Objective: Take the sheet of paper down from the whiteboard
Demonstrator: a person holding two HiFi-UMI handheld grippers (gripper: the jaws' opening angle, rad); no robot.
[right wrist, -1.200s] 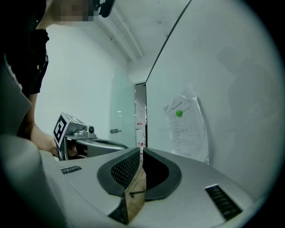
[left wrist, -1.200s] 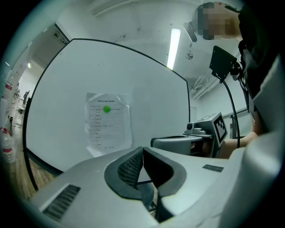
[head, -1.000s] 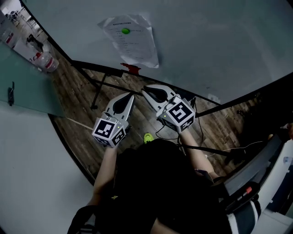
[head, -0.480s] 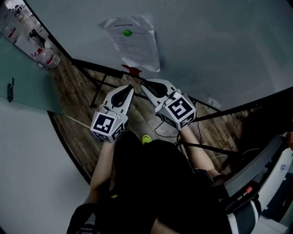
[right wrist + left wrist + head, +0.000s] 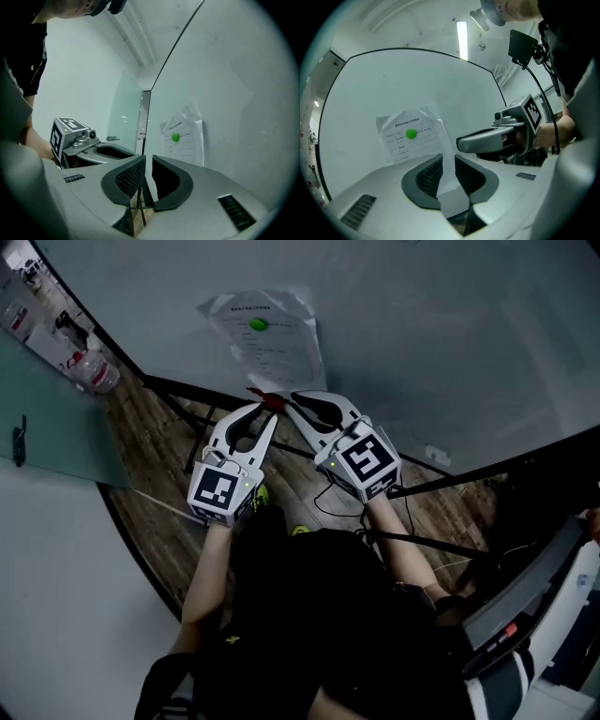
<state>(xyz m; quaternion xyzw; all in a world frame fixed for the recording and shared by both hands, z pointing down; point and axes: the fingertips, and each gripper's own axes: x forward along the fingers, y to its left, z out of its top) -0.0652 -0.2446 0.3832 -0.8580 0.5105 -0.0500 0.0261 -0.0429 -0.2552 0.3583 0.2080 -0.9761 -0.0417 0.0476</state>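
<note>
A crumpled printed sheet of paper (image 5: 264,337) hangs on the whiteboard (image 5: 431,324), pinned by a round green magnet (image 5: 258,324). Both grippers point at the board below the sheet, side by side and short of it. My left gripper (image 5: 263,412) has just been opening its jaws and nothing is between them. My right gripper (image 5: 298,401) has also just been opening a little and is empty. In the left gripper view the sheet (image 5: 410,137) lies beyond the left gripper (image 5: 448,171). The right gripper view shows the paper (image 5: 185,140) ahead of the right gripper (image 5: 147,180).
A red object (image 5: 269,399) sits at the board's lower edge, right by the fingertips. Black stand legs (image 5: 202,432) and cables (image 5: 412,512) cross the wooden floor. A glass partition (image 5: 47,418) and a water bottle (image 5: 95,371) are at the left.
Both grippers have risen and moved closer to the board's lower edge. The left jaws have gone from shut to apart.
</note>
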